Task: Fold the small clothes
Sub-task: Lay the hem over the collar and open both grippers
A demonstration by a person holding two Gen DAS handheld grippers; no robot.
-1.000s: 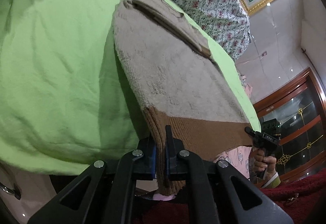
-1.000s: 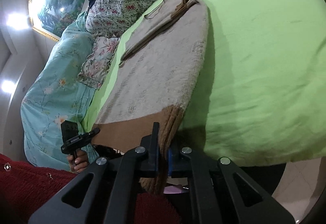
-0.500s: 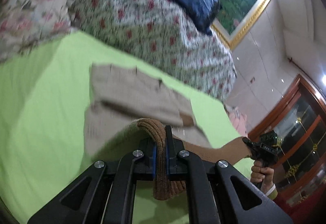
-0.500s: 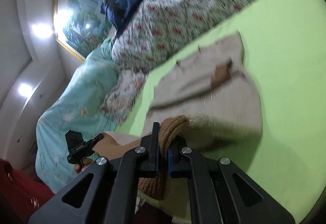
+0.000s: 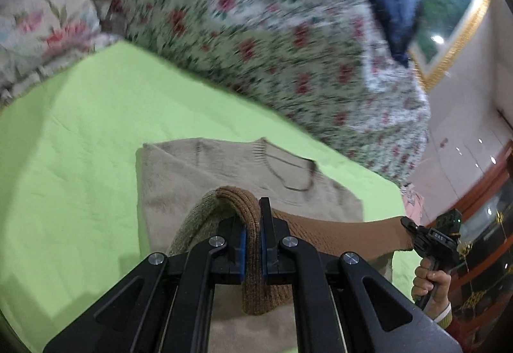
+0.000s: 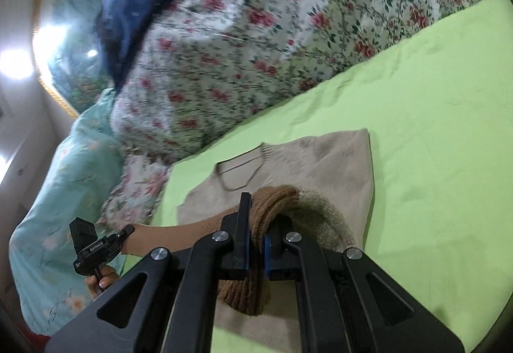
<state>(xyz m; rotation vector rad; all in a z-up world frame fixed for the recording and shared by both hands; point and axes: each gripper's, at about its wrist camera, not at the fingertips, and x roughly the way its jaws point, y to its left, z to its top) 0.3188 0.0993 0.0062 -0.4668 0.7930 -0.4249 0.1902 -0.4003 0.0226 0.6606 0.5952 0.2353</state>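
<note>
Folding the sweater in half is the step in hand: we hold its brown hem with both tongs, the left tongs and the right tongs each clamped tight on one corner of the ribbed band, above the beige body that lies flat on the green sheet of the bed. We judge the fold about half done, because the hem hangs short of the collar. Next we should lay the hem down level near the collar, edges matching, and only then open both tongs.
</note>
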